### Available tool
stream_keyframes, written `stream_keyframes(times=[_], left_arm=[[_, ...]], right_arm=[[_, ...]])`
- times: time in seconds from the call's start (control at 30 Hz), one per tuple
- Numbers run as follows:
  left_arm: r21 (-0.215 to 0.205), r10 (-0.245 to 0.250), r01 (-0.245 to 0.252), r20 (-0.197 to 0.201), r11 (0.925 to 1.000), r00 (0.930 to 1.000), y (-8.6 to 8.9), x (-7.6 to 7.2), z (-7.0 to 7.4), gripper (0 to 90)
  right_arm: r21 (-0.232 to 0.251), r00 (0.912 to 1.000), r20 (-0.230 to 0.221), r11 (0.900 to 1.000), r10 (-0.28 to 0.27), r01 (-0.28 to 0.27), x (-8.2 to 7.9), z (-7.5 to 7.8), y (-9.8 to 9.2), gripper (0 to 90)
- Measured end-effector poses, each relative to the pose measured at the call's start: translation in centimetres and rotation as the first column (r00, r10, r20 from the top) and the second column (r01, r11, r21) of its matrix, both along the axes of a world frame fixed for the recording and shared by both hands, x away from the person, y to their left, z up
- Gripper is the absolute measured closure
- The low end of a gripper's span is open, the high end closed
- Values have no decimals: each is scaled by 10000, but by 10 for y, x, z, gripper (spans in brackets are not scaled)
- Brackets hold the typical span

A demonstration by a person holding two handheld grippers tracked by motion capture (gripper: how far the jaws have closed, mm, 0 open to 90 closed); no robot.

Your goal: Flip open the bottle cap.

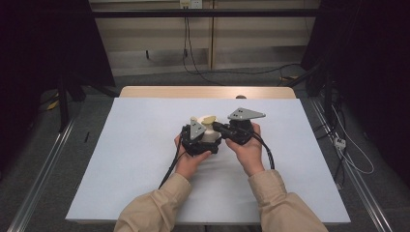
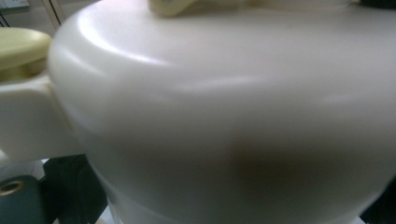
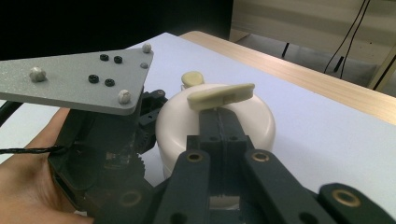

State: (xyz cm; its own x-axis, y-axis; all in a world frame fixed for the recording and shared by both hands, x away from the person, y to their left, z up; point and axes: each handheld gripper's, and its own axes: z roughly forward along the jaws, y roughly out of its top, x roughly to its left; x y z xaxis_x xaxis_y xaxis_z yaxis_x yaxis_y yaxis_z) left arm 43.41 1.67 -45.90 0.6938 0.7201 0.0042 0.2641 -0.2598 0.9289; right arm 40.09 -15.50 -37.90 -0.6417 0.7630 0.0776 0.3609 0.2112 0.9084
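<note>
- Two forearms in tan sleeves reach in from the near edge of a table (image 1: pixel 145 145) covered with a pale blue sheet; each hand holds a black gripper, and the two meet at the middle of the sheet.
- Between the grippers stands a squat, round, cream-white pot (image 3: pixel 247 121) with a rounded top.
- A pale yellow flat handle (image 3: pixel 222 95) sits on top of the pot; a second small yellow knob (image 3: pixel 192 78) shows at its far side.
- The right gripper (image 3: pixel 219 119) lies nearly level, reaching in from the pot's right side, the hand wrapped around its body from below. Its jaws are clenched tight together, their tips just under the yellow handle and against the pot's top; whether they pinch the handle I cannot tell.
- The left gripper (image 1: pixel 197 140) is pressed up against the pot's left side, with the hand cupped beneath and its grey plate tilted. Its own view is a blurred close-up of the pot's wall (image 2: pixel 224 116); how its jaws stand I cannot tell.
</note>
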Motion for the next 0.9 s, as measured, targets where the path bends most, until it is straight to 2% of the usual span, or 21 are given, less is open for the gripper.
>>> stream_keyframes(times=[0.9], left_arm=[[45, 15, -15, 14, 10000, 10000, 0, 0, 0, 49]], right_arm=[[68, 9999, 145, 9999, -94, 93, 1, 7, 3, 900]])
